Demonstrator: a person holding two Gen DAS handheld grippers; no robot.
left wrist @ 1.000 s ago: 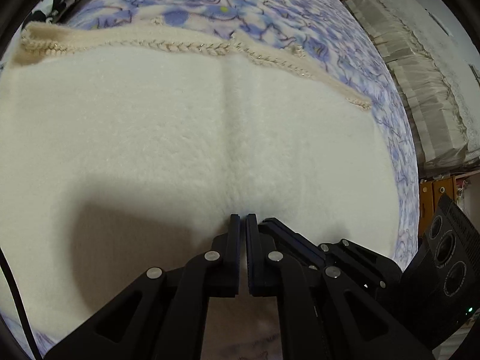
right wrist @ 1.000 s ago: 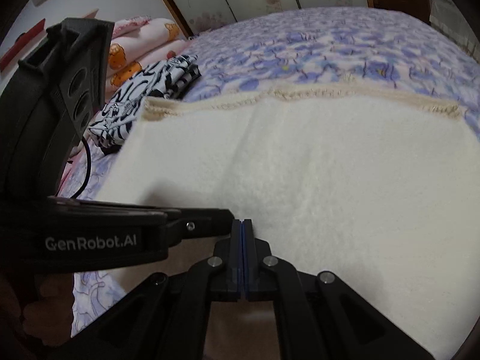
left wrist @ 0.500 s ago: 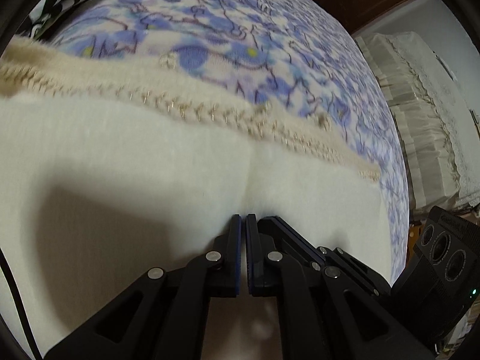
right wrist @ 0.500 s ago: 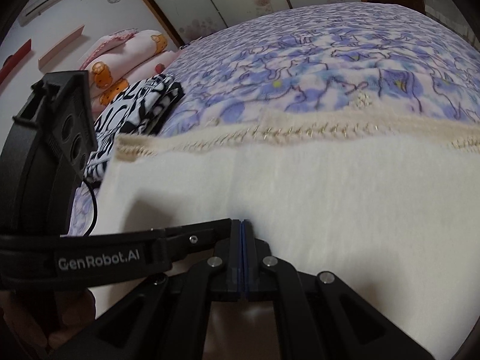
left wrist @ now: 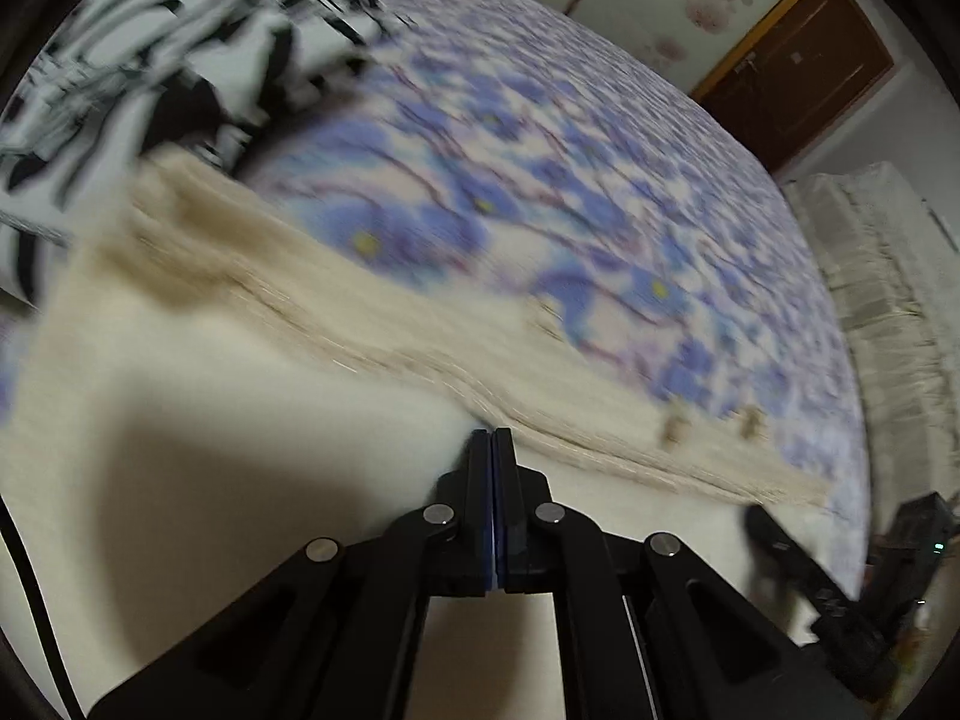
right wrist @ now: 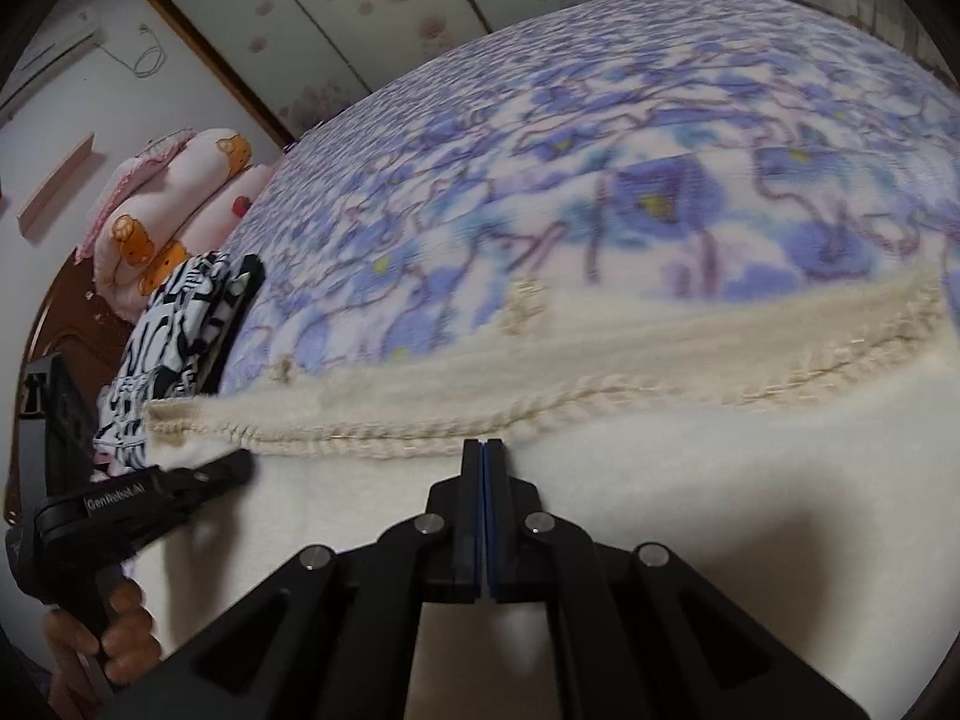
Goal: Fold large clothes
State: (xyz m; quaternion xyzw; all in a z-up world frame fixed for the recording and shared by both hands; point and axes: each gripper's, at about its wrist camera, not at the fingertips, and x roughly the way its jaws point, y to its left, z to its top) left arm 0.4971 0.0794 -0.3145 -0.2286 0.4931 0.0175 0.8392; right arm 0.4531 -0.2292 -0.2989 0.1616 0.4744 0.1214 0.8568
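At the far left a black-and-white garment (right wrist: 174, 348) lies folded on the bed (right wrist: 600, 120), beside pink pillows (right wrist: 174, 198). Next comes the left tongs (left wrist: 492, 438), its jaws pressed together on the white fleecy side of the cream sweater (left wrist: 240, 408); in the right wrist view the same tool pokes in from the left, gripped by the person's hand (right wrist: 102, 642). The sweater is spread across the near part of the flowered bed, its knitted hem (right wrist: 540, 384) running left to right, just beyond both pairs of tips. To the right, the right tongs (right wrist: 483, 450) is likewise closed, pinching a fold of the same cloth right below that hem. So the garment's long edge lies crosswise to both tools, which hold it side by side and near each other, the left one nearer the hem's left corner. The doubled edge looks nearly level with the hem, so the coming move likely turns on laying it square along that line.
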